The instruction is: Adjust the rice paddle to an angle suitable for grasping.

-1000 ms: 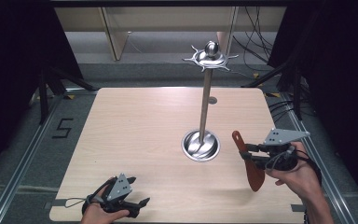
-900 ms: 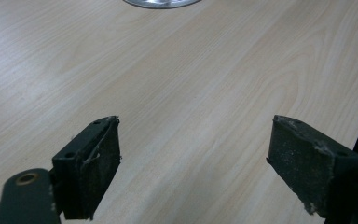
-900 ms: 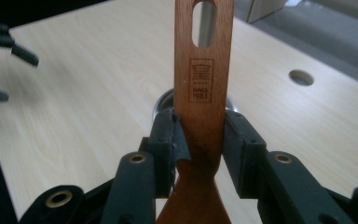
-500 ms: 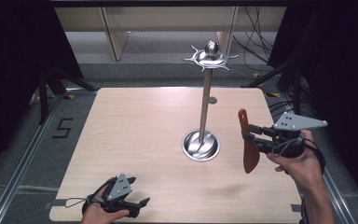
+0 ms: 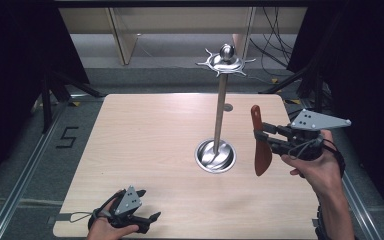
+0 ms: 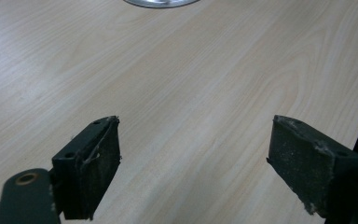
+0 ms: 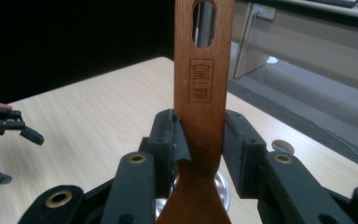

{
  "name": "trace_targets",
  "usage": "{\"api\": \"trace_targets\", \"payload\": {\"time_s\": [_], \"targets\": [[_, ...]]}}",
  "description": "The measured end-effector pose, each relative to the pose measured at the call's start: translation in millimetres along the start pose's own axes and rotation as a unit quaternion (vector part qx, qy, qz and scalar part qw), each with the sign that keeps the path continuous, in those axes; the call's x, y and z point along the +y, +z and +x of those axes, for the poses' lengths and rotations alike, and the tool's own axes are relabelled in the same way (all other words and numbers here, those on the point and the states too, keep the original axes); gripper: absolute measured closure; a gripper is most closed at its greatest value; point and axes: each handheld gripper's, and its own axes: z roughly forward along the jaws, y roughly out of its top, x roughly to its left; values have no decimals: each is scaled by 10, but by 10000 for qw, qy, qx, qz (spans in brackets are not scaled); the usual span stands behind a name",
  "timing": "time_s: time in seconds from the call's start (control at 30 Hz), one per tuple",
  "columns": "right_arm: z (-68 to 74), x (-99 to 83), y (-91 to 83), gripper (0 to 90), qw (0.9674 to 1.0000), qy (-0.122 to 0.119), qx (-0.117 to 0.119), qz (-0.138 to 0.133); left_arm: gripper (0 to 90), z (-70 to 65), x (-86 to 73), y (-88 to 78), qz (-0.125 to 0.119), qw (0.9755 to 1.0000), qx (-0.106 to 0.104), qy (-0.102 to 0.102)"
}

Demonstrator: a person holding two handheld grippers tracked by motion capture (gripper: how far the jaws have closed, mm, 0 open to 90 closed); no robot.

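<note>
A reddish-brown wooden spatula (image 5: 261, 145) hangs upright in the air right of the metal stand, its blade down. My right gripper (image 5: 260, 137) is shut on its handle. Seen in the right gripper view, the spatula (image 7: 203, 84) rises between the jaws, its slotted hanging hole at the top. The metal stand (image 5: 220, 112) has a round base (image 5: 215, 156) on the table and a spiked hook crown (image 5: 225, 61) at the top. My left gripper (image 5: 152, 218) rests open near the table's front edge; in the left gripper view its pads (image 6: 95, 163) stand wide apart over bare wood.
The light wooden table (image 5: 145, 145) has a small round grommet (image 5: 228, 107) behind the stand. Dark curtains flank both sides. Cables and furniture legs lie on the floor beyond the far edge. A "5" mark (image 5: 66, 136) is on the floor at the left.
My right gripper has lifted the spatula off the table and turned it upright, carrying it up and slightly toward the stand. The left gripper has stayed put.
</note>
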Motion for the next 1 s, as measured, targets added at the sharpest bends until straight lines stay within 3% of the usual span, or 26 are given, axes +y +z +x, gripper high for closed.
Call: {"api": "trace_targets", "payload": {"time_s": [0.1,0.13,0.27,0.37,0.47,0.5,0.67,0.77,1.0], "targets": [[2,47,-2,671,10000,5,-7,-55,160,9,4,-7,56,9999,0,105],[5,72,-4,671,9999,34,60,-100,160,-11,-4,-4,53,10000,-24,-51],[-14,183,-61,671,9997,41,51,-243,160,-7,-3,0,70,10000,6,-25],[-7,292,-93,671,9994,-11,-92,-329,159,-2,-4,2,1,10000,5,-31],[-13,340,-93,671,9993,-17,-72,-368,159,9,3,-6,52,9999,3,111],[-18,393,-98,671,9992,-42,-103,-374,159,-8,-4,-2,57,10000,5,-39],[-41,533,-101,671,9986,-42,-45,-516,154,-3,-10,7,69,10000,-22,-20],[-40,611,-90,671,9985,-11,-79,-550,154,-7,-8,9,-41,10000,-12,-70],[-56,709,-7,671,9989,-44,-112,-455,153,-11,-10,11,-34,10000,-18,-88]]}}
